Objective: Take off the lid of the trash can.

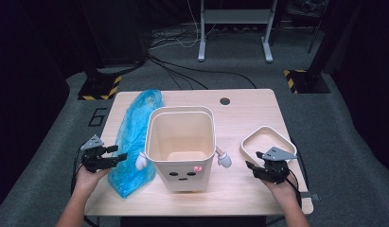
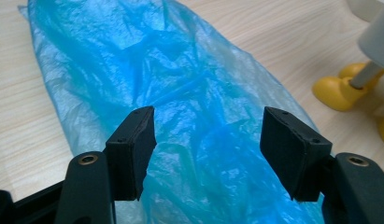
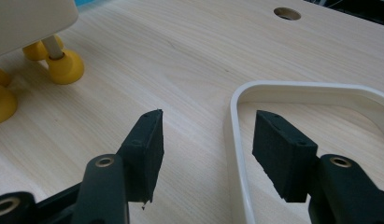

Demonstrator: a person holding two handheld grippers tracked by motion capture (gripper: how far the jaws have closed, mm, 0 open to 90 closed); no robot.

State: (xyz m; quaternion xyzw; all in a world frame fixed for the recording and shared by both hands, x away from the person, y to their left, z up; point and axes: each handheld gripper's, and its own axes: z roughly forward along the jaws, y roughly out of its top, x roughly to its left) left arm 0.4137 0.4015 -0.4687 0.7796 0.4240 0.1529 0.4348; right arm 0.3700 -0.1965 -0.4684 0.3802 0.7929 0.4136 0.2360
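Observation:
A cream bin [image 1: 181,146] with a cartoon face, small white arms and yellow feet [image 3: 63,65] stands mid-table, empty inside. A crumpled blue plastic bag [image 1: 133,142] [image 2: 180,107] lies flat to its left. A white ring-shaped bin rim [image 1: 268,142] [image 3: 236,140] lies on the table at the right. My left gripper [image 1: 120,157] [image 2: 207,154] is open, its jaws poised just over the bag's near end. My right gripper [image 1: 251,166] [image 3: 207,156] is open, its jaws straddling the near-left edge of the white rim.
The wooden table [image 1: 239,118] has a round cable hole [image 1: 225,101] near its far edge. Beyond it, cables and a metal stand [image 1: 234,28] are on the grey floor, and yellow-black striped bases [image 1: 100,87] sit at both sides.

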